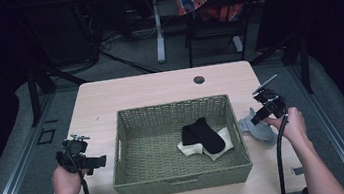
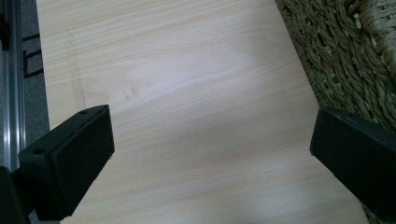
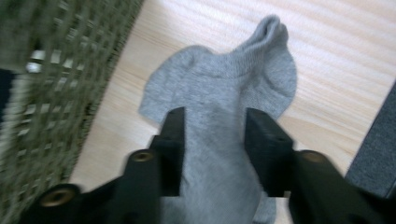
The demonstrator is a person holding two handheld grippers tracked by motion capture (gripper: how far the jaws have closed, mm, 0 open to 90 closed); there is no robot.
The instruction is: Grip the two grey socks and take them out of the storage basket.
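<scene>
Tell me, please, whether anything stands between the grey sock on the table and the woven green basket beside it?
Only the woven green basket's own near wall; the grey sock lies beside it, between the right gripper's open jaws.

Your right claw (image 3: 214, 154) straddles the grey sock (image 3: 219, 88) lying on the surface (image 3: 336, 56), jaws parted, beside the woven basket (image 3: 51, 84).

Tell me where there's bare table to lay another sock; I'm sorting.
Bare wood lies behind the basket around the round hole, and left of it by the left claw. Right is crowded: grey sock, right claw.
</scene>
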